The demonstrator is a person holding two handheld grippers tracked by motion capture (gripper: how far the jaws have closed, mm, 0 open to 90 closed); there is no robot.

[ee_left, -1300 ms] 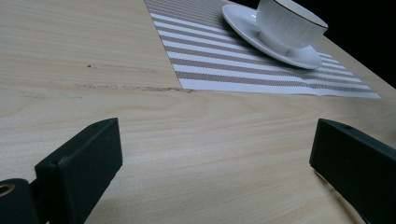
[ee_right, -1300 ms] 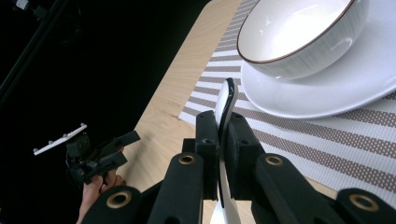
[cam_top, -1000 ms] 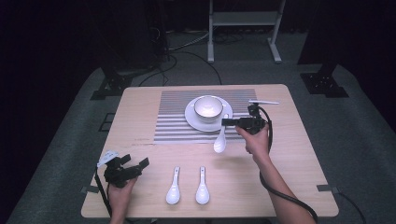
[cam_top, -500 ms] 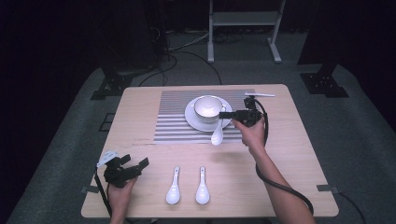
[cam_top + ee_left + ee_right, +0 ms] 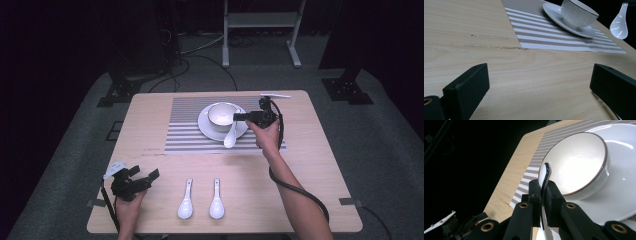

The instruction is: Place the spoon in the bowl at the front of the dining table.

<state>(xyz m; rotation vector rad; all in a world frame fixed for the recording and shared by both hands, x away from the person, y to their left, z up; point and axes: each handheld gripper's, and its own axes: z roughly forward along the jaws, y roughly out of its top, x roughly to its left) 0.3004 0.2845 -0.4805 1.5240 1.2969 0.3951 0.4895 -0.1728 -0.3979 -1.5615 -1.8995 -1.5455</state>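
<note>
A white bowl (image 5: 222, 115) stands on a white saucer (image 5: 207, 131) on the striped placemat (image 5: 185, 135). My right gripper (image 5: 239, 117) is shut on the handle of a white spoon (image 5: 230, 137), which hangs down over the saucer's near rim beside the bowl. In the right gripper view the jaws (image 5: 543, 186) pinch the spoon handle (image 5: 545, 173) in front of the bowl (image 5: 576, 162). My left gripper (image 5: 145, 173) rests open at the table's front left; between its jaws (image 5: 539, 85) lies bare wood. The bowl (image 5: 577, 13) and hanging spoon (image 5: 620, 22) show far off.
Two more white spoons (image 5: 185, 200) (image 5: 216, 199) lie side by side near the table's front edge. A thin white stick (image 5: 275, 95) lies at the far edge. A metal stand (image 5: 260, 20) rises behind the table.
My right gripper has carried the spoon away from the person toward the bowl; the spoon now hangs over the saucer's rim. The left gripper has stayed still.
</note>
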